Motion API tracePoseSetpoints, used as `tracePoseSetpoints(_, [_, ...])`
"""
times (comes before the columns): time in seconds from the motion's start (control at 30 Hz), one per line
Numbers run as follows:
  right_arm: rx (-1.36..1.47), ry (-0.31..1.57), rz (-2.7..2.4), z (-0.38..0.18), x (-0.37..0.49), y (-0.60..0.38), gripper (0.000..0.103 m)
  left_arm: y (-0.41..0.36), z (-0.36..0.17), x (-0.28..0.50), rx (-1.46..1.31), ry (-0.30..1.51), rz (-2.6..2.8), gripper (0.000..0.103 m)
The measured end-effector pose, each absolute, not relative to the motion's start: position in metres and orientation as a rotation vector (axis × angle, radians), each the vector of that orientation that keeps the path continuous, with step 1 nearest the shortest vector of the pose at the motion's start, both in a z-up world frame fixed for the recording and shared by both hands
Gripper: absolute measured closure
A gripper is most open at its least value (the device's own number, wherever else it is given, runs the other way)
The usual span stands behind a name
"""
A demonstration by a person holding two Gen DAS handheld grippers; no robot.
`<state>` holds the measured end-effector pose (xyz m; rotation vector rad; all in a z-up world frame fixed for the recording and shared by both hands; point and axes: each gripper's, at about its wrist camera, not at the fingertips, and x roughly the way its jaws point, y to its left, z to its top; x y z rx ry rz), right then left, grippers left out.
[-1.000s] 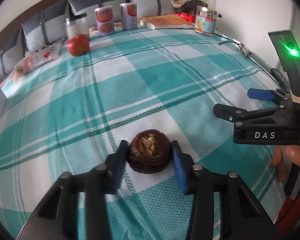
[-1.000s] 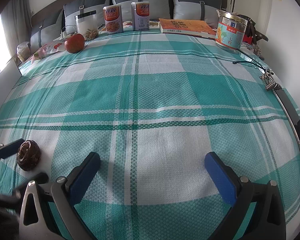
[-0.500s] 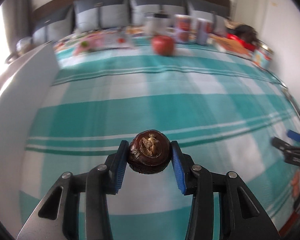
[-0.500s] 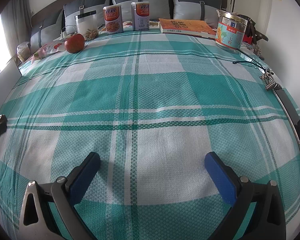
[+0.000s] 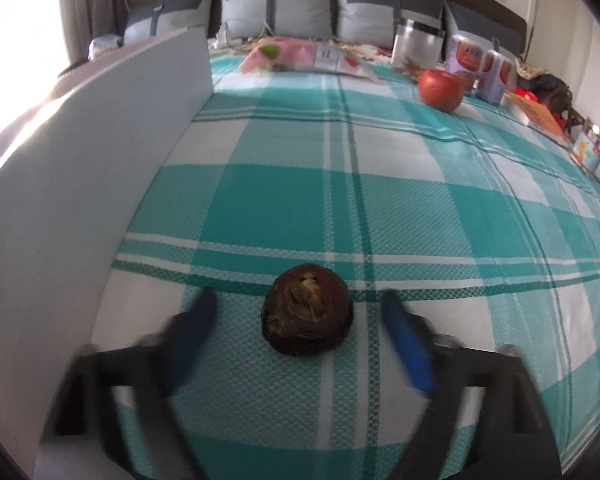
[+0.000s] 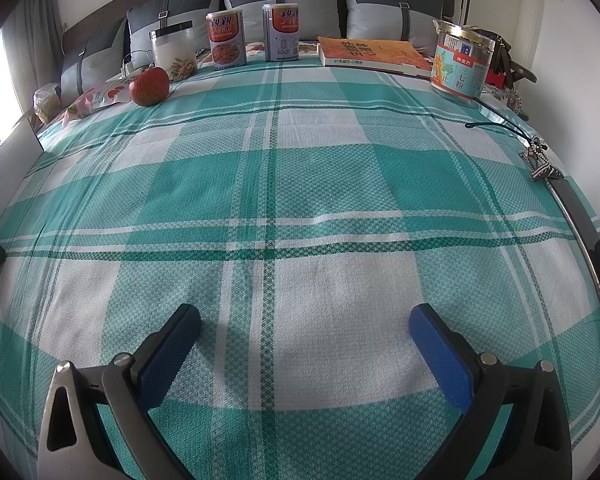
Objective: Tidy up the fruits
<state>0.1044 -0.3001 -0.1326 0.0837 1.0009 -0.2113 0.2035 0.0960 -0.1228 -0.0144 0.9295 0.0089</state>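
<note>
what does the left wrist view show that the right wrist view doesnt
Only the left wrist view shows the dark brown fruit lying on the cloth between the open pads of the left hand-held gripper, whose jaws have just been opening, and a white board standing along the left edge.

Only the right wrist view shows the right hand-held gripper, open over bare cloth, and the keys.

Both show the red fruit, the jar, two cans, the book, the tin and the checked cloth.
</note>
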Motion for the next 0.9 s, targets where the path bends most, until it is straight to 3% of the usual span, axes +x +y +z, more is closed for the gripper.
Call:
tracePoseSetpoints(0.13, [0.084, 1.001, -0.211, -0.1325, 0.1044, -0.3003, 0.000, 0.0913, -0.1256, 0.2063, 0.013, 0.945, 0.029, 0.005])
tracePoseSetpoints(0.9, [0.084, 1.001, -0.211, -0.1326, 0.1044, -0.3002, 0.000, 0.0921, -0.1260, 0.2052, 0.011, 0.945, 0.035, 0.003])
